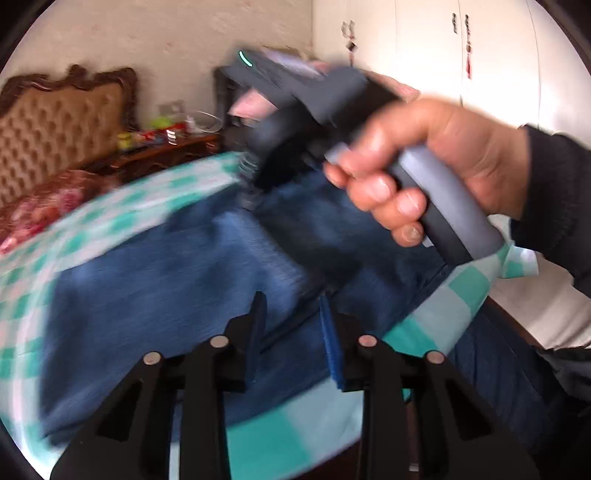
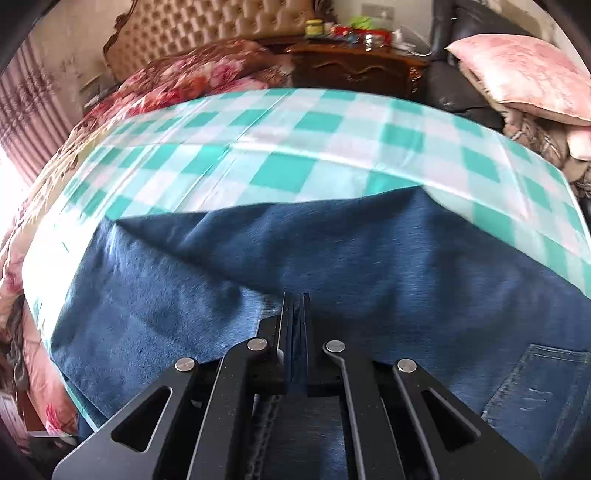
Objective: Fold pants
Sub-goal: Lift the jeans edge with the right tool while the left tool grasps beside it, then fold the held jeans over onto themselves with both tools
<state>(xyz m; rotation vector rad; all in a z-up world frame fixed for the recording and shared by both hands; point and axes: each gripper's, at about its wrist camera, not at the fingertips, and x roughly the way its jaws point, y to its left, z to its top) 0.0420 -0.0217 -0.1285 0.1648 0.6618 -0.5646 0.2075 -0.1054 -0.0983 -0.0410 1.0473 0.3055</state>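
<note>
Blue denim pants [image 1: 166, 280] lie on a green-and-white checked cloth [image 1: 110, 214]. My left gripper [image 1: 293, 314] is open just above the denim, its jaws apart with blue pads. In that view a hand holds the right gripper's body [image 1: 295, 122] over the far part of the pants. In the right wrist view the pants [image 2: 332, 251] fill the lower frame, with a back pocket [image 2: 543, 387] at the lower right. My right gripper [image 2: 294, 314] is shut on a fold of the denim. The left view is motion-blurred.
The checked cloth [image 2: 295, 147] covers a raised surface. Behind it stand a tufted headboard [image 2: 207, 33], floral bedding [image 2: 192, 81], a cluttered wooden nightstand [image 2: 354, 66] and a pink pillow [image 2: 517, 74]. White wardrobe doors [image 1: 461, 55] stand at the right.
</note>
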